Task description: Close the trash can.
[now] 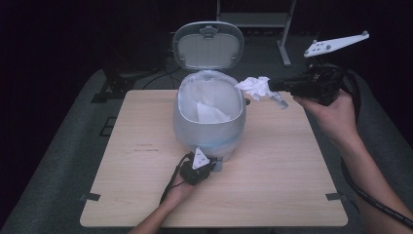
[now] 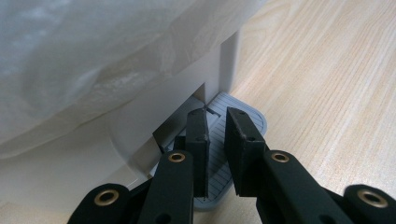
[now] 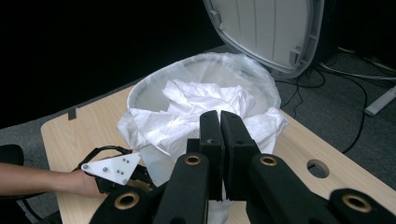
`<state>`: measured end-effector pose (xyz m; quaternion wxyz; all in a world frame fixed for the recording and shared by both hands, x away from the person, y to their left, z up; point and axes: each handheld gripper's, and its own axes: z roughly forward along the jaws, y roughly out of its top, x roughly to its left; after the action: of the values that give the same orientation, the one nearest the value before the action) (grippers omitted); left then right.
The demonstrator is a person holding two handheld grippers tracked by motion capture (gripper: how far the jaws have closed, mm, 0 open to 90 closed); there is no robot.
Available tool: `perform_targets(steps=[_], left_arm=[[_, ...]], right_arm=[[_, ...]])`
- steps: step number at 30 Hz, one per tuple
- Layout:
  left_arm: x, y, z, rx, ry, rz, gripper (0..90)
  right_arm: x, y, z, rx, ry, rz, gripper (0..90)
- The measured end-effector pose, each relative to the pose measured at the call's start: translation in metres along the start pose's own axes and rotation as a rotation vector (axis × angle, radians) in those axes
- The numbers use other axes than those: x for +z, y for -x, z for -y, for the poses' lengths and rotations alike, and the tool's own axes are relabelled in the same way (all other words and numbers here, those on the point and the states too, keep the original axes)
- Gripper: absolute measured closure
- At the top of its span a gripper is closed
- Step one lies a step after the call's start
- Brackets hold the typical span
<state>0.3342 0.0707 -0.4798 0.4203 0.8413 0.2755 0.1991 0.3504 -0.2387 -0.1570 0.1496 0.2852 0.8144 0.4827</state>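
Left gripper (image 1: 212, 165), jaws slightly parted and holding nothing, presses the pedal (image 2: 233, 154) at the bin's (image 1: 209, 127) base, evidently keeping the lid (image 1: 208, 45) raised. Right gripper (image 1: 272, 87), jaws pinching crumpled tissue (image 1: 254, 87), holds it beside the lined rim, apparently ready for dropping inside.

One pedal bin (image 1: 208, 127) is counted on one wooden table (image 1: 272, 165), with one lid (image 1: 208, 45), one plastic liner (image 1: 195, 90) and one foot pedal (image 2: 243, 119). One crumpled white tissue (image 1: 254, 87) is seen above the rim, and one more sheet of paper (image 1: 212, 113) inside the bin. Two grippers are counted: the left gripper (image 1: 214, 165) and the right gripper (image 1: 272, 86). Two hands are seen, one on each.
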Motion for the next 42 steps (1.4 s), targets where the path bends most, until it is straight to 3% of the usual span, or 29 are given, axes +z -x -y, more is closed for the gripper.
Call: perform_targets(steps=[24,42], left_arm=[[0.000,0.000,0.000,0.000,-0.001,0.000,79.5],[0.000,0.000,0.000,0.002,0.003,0.000,79.5]], right_arm=[[0.026,-0.007,-0.028,-0.025,-0.010,-0.031,87.7],[0.048,-0.007,-0.037,-0.025,-0.023,-0.046,87.7]])
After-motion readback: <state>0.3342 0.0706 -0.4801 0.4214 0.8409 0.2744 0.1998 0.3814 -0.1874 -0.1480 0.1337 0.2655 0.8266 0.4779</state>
